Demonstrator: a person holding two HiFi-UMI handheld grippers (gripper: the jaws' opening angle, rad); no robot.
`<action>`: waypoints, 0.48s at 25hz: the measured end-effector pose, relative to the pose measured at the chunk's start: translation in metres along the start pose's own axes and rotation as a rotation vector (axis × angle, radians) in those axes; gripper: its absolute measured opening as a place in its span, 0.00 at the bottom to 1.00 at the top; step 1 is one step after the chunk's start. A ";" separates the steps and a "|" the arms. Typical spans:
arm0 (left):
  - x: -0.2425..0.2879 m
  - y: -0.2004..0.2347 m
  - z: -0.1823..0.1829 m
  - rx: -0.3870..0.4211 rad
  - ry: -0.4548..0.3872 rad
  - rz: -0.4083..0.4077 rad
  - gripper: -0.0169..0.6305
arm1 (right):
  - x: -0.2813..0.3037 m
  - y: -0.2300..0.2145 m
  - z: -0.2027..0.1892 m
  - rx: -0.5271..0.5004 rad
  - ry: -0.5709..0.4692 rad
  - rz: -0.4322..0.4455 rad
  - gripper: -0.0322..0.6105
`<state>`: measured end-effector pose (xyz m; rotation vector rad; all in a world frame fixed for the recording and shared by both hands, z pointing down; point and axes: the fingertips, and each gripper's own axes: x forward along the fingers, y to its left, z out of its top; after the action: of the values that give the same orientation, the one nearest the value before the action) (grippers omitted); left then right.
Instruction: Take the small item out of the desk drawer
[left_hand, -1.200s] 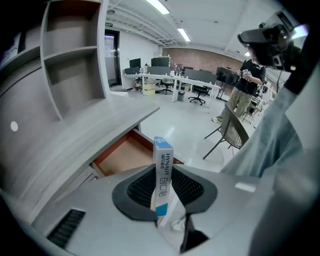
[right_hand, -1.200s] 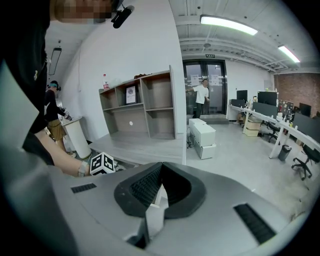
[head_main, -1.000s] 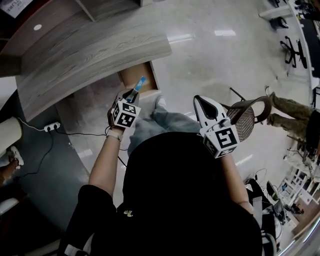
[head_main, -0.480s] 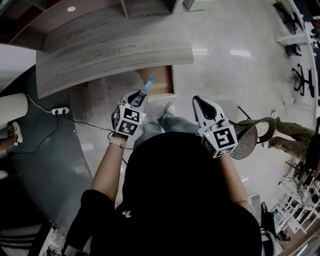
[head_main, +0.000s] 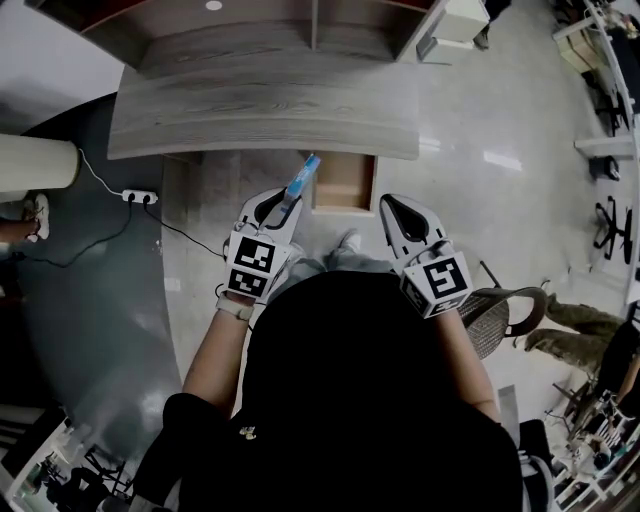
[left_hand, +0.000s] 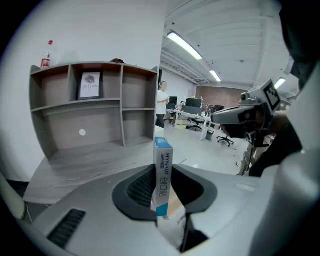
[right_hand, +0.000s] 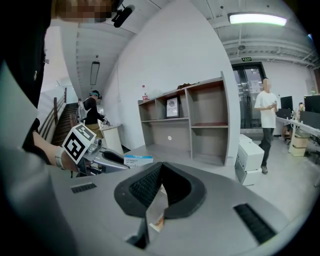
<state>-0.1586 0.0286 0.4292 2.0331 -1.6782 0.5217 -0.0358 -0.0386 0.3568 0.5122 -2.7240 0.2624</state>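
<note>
A small blue-and-white box (head_main: 303, 177) stands upright between the jaws of my left gripper (head_main: 283, 207), which is shut on its lower end. In the left gripper view the box (left_hand: 162, 175) rises above the left gripper (left_hand: 163, 167), with the desk top behind it. The desk drawer (head_main: 341, 182) hangs open under the grey wooden desk (head_main: 260, 115), just right of the box. My right gripper (head_main: 393, 206) hovers in front of the drawer, shut and holding nothing. In its own view the right gripper (right_hand: 160, 168) has its jaws meeting, with the box (right_hand: 138, 160) at left.
A shelf unit (left_hand: 95, 107) stands on the desk's back. A power strip (head_main: 139, 197) with cables lies on the floor at left. A mesh chair (head_main: 497, 315) stands behind my right arm. A white cabinet (right_hand: 250, 155) and a person (right_hand: 265, 122) are at the right.
The desk has swung from slanted at upper left to square ahead. The open drawer now lies between both grippers. The left gripper still holds the box, a little higher.
</note>
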 end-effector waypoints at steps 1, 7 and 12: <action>-0.008 0.001 0.007 -0.011 -0.021 0.013 0.18 | 0.001 0.002 0.006 -0.003 -0.009 0.011 0.05; -0.055 -0.001 0.047 -0.079 -0.163 0.096 0.18 | -0.003 0.015 0.041 -0.005 -0.060 0.062 0.05; -0.090 0.020 0.063 -0.124 -0.247 0.149 0.18 | 0.012 0.038 0.072 -0.029 -0.110 0.118 0.05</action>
<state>-0.1950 0.0633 0.3290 1.9573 -1.9648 0.2129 -0.0835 -0.0246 0.2907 0.3691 -2.8649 0.2312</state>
